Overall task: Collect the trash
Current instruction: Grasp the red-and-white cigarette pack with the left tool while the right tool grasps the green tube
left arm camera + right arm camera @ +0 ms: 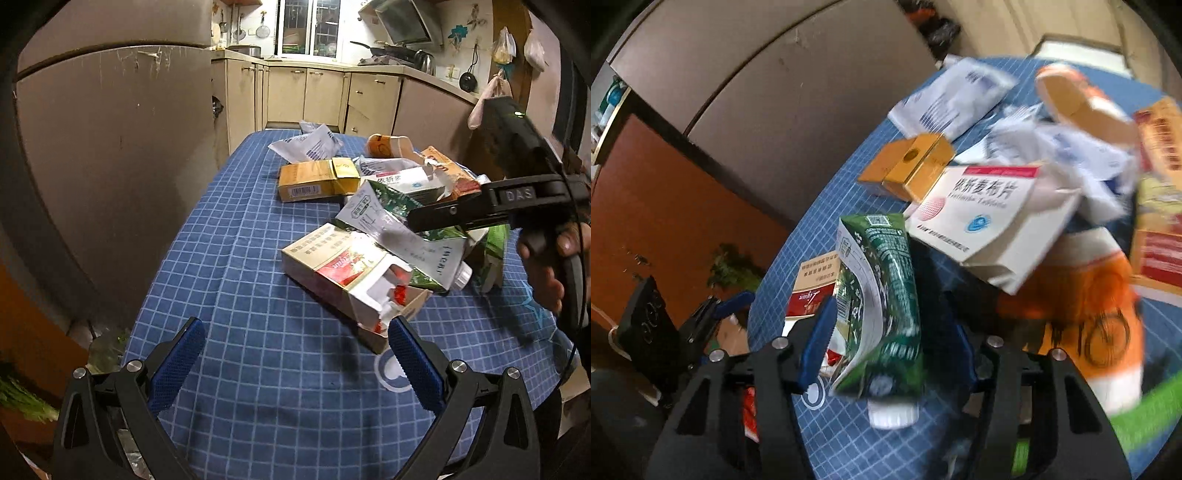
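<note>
A: Where does the green carton (882, 306) lie relative to the tongs?

B: Between the fingers of the right gripper (886, 332), cap toward the camera. The blue left pad sits at its side; the other pad is hidden in shadow, so whether they pinch it cannot be told.

A: And the left gripper (295, 354)?

B: Spread wide, holding nothing, over the blue checked tablecloth (258, 369). The torn red-and-white box (351, 273) lies just beyond its right finger, at the near edge of the trash heap.
</note>
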`<state>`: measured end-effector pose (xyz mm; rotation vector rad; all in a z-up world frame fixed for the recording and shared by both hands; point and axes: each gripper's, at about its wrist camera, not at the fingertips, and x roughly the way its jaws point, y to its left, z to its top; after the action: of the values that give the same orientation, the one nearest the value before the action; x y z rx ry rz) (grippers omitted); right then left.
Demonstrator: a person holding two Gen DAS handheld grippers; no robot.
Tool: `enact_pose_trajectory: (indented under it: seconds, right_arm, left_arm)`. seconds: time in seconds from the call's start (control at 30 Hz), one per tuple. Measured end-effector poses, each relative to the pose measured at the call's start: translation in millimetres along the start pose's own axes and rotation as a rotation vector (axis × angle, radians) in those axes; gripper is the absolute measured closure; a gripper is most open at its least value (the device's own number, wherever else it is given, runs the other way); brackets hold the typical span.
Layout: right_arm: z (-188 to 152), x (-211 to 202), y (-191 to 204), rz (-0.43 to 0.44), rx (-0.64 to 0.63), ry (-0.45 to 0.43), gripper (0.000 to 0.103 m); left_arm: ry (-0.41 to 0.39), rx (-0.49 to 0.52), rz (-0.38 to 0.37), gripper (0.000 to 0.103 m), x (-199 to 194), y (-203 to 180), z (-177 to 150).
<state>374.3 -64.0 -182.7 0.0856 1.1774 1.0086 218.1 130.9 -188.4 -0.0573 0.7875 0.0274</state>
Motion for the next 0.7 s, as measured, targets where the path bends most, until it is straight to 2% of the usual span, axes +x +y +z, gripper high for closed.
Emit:
enact_pose_trajectory:
  seconds: [0.03, 0.07, 0.17, 0.33, 0.6, 0.7]
  right_arm:
    - [1.7, 1.9, 0.7, 0.003, -0.015, 0.004, 0.070]
    - [2.8, 2.6, 0.8, 0.020, -0.023, 0.012, 0.078]
    - [1.9, 5.8, 0.3, 0.053, -0.033, 0.025, 0.086]
    - [-8.0, -3.7, 6.5, 0.077, -0.024, -0.028, 0.090]
    - [-54.6, -72.0, 10.1, 0.087, 0.086, -0.260, 0.090]
    - [-75.9, -102.3, 5.3, 0.047, 0.146, -0.352, 0.090]
  left_arm:
    - [0.001, 0.002, 0.001, 0.003, 1.8, 0.4, 0.2]
    - [0.003, 0.004, 0.003, 0.003, 3.3, 0.5, -0.1]
    - [0.005, 0.010, -0.001, 0.003, 6.1, 0.0, -0.8]
    - [0.001, 0.019, 0.001, 0.003, 4.8, -3.5, -1.7]
    - [-0.021, 0.015, -0.018, 0.003, -5.9, -11.7, 5.8]
    - [-0.022, -0.017, -0.044, 0.003, -4.4, -14.8, 13.9]
